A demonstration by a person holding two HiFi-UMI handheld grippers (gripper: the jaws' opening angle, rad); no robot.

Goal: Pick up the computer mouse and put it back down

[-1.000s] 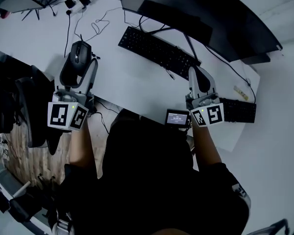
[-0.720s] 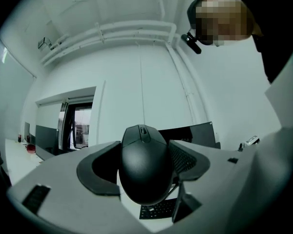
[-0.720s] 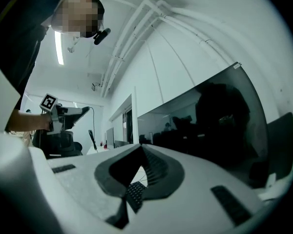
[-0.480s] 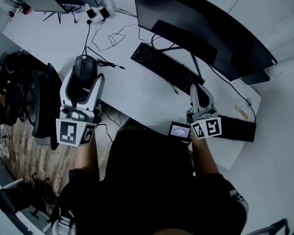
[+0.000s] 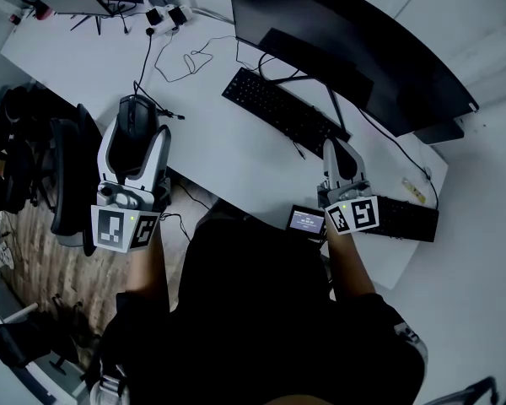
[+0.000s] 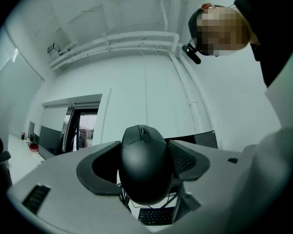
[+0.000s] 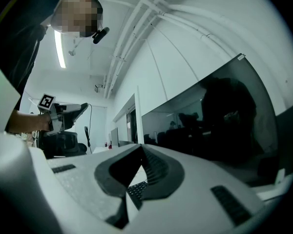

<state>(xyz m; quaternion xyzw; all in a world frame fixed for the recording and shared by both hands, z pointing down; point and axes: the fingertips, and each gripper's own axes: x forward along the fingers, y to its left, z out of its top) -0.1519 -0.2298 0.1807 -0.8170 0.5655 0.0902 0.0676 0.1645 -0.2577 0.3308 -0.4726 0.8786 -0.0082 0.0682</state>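
Since a second ago, the left gripper [image 5: 140, 133] has been lifted a little together with the computer mouse [image 5: 136, 115], while the right gripper [image 5: 337, 152] has been kept almost in place. The mouse is clamped between the left jaws, which are spread wide around its sides, and it is held over the left near part of the white desk [image 5: 211, 154]. The right jaws are closed together on nothing, just beside the right end of the keyboard [image 5: 282, 112]. A thin cable [image 5: 190, 62] is seen in loops on the desk beyond the mouse. Behind the keyboard a large dark monitor [image 5: 363, 49] is placed, cut off by the upper edge. A small lit screen [image 5: 307, 220] is found at the near desk edge, beside the person's dark torso. From above it cannot be judged whether the mouse is clear of the desk, and its underside is hidden by the gripper body.
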